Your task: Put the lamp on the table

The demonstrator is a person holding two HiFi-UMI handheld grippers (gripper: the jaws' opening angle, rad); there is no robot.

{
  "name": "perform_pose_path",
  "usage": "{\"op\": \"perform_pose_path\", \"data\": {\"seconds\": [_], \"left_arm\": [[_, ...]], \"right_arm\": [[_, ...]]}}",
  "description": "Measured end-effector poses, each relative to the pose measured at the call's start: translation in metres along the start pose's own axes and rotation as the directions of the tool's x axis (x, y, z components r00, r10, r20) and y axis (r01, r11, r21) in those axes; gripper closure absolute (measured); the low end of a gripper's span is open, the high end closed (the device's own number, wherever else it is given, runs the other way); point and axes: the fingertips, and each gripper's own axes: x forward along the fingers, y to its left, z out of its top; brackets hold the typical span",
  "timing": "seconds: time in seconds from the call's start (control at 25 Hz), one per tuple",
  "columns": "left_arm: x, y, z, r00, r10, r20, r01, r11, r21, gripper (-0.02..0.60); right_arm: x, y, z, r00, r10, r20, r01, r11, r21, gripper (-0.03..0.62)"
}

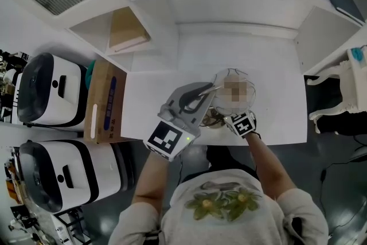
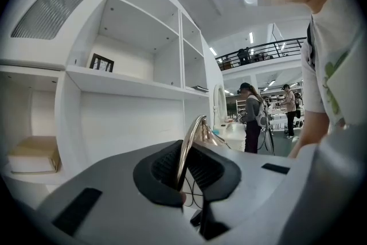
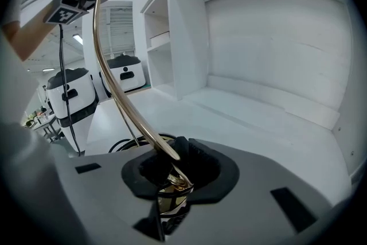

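Observation:
The lamp has a curved gold stem (image 3: 114, 89), a white globe shade (image 1: 225, 80) and a gold base (image 3: 172, 201). I hold it over the near edge of the white table (image 1: 155, 100). My left gripper (image 1: 207, 90) is shut on the upper stem (image 2: 189, 146), just left of the shade. My right gripper (image 3: 172, 166) is shut on the lower stem right above the base; in the head view the shade mostly hides it and its marker cube (image 1: 243, 123) shows. A black cord (image 3: 123, 143) trails from the base.
A cardboard box (image 1: 106, 101) stands at the table's left edge, with two white appliances (image 1: 49, 89) (image 1: 57, 175) beside it. White shelving (image 1: 127, 28) rises behind the table. A white chair (image 1: 344, 89) stands at the right. People (image 2: 252, 117) stand far off.

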Motion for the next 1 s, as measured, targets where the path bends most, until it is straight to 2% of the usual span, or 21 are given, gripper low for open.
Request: {"op": "perform_pose_path", "data": {"seconds": [0.16, 0.28, 0.48, 0.64, 0.92, 1.0], "left_arm": [[-0.003, -0.007, -0.002, 1.0, 0.008, -0.006, -0.008, 1.0, -0.006, 0.552], [-0.004, -0.009, -0.002, 0.999, 0.034, -0.004, -0.034, 0.999, 0.002, 0.552], [-0.003, -0.009, -0.008, 0.998, 0.059, -0.031, -0.057, 0.998, 0.039, 0.554], [-0.005, -0.006, -0.01, 0.996, 0.086, -0.035, -0.085, 0.996, 0.024, 0.552], [-0.006, 0.0, -0.007, 0.984, 0.176, -0.004, -0.175, 0.984, 0.039, 0.551], [-0.01, -0.002, -0.009, 0.985, 0.175, -0.009, -0.174, 0.984, 0.022, 0.526]], "right_arm": [[-0.002, -0.001, -0.002, 1.0, -0.013, 0.011, 0.013, 1.0, 0.013, 0.513], [-0.008, -0.004, -0.009, 0.999, -0.053, 0.006, 0.053, 0.998, 0.031, 0.514], [-0.023, -0.003, -0.024, 0.997, -0.074, 0.015, 0.074, 0.997, 0.034, 0.513], [-0.046, 0.002, -0.019, 0.995, -0.086, 0.05, 0.084, 0.995, 0.046, 0.513], [-0.077, 0.014, 0.004, 0.988, -0.047, 0.146, 0.043, 0.999, 0.025, 0.521], [-0.081, 0.02, 0.004, 0.987, -0.02, 0.161, 0.015, 0.999, 0.033, 0.537]]}}
